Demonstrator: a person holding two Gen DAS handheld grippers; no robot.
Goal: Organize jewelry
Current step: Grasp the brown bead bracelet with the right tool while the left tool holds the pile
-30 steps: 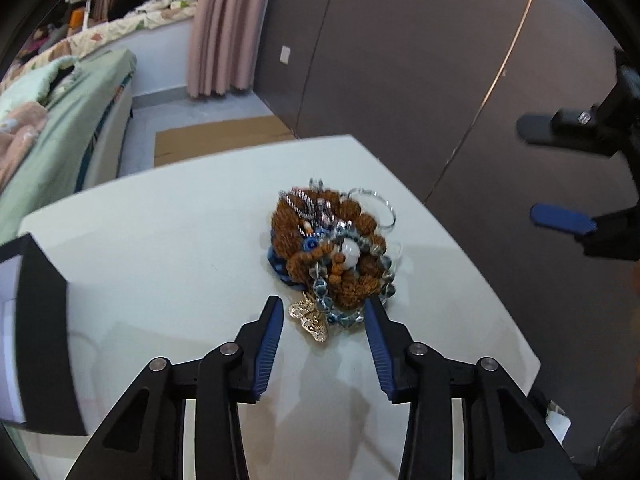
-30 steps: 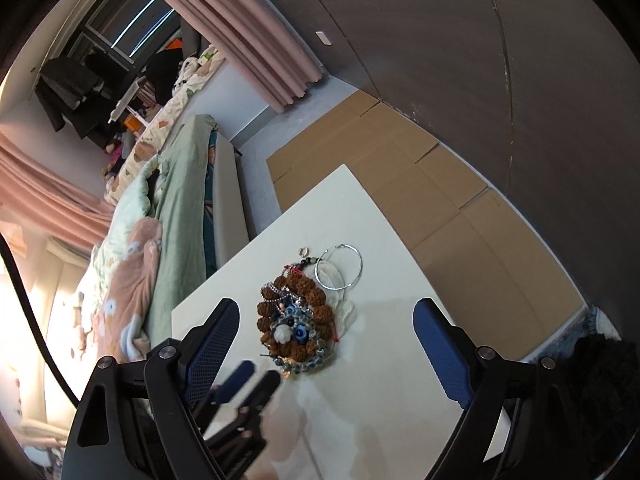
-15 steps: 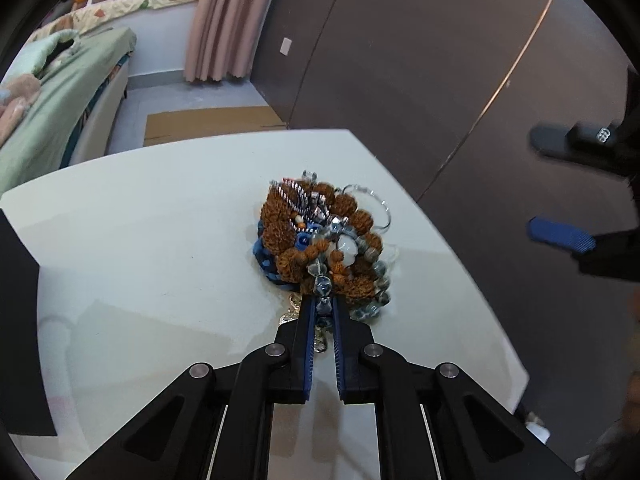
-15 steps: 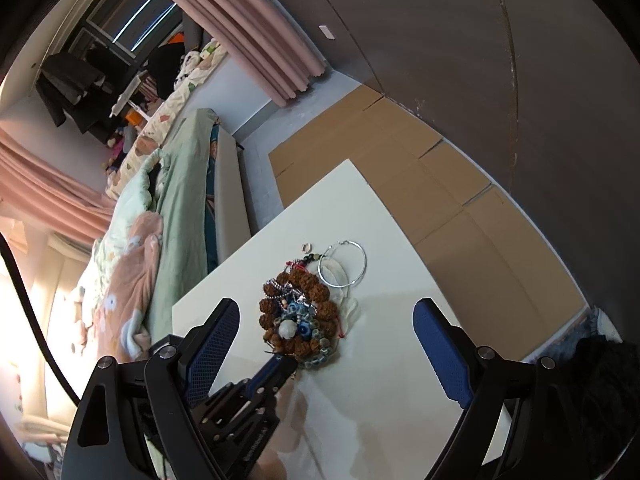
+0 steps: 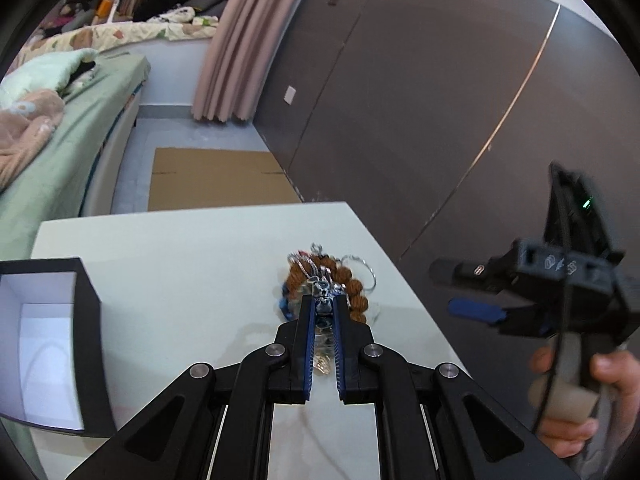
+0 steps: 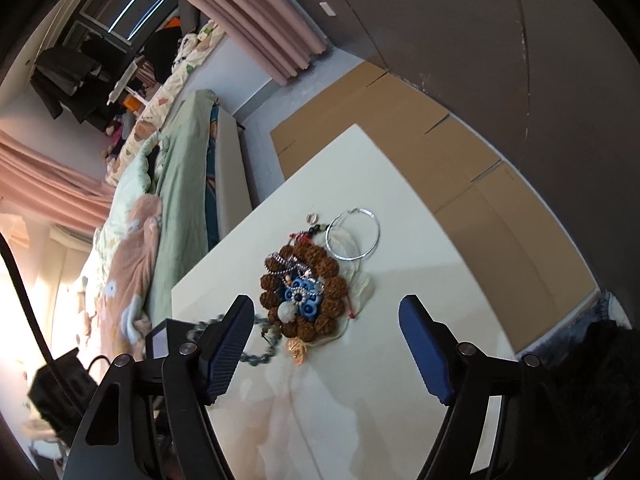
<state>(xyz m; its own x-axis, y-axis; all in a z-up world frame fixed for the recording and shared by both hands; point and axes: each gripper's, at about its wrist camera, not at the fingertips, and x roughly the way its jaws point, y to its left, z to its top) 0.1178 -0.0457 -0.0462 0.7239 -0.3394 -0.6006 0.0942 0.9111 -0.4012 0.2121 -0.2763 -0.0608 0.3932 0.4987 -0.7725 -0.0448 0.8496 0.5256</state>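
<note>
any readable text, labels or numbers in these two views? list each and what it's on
None readable.
Right gripper: small pale marks on its black body, too blurred to read.
Black box, table, jewelry pile, wall plate: no print visible.

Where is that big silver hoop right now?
In the right wrist view, the silver hoop lies flat on the white table, at the far right edge of the jewelry pile, beside the brown bead bracelet.
</note>
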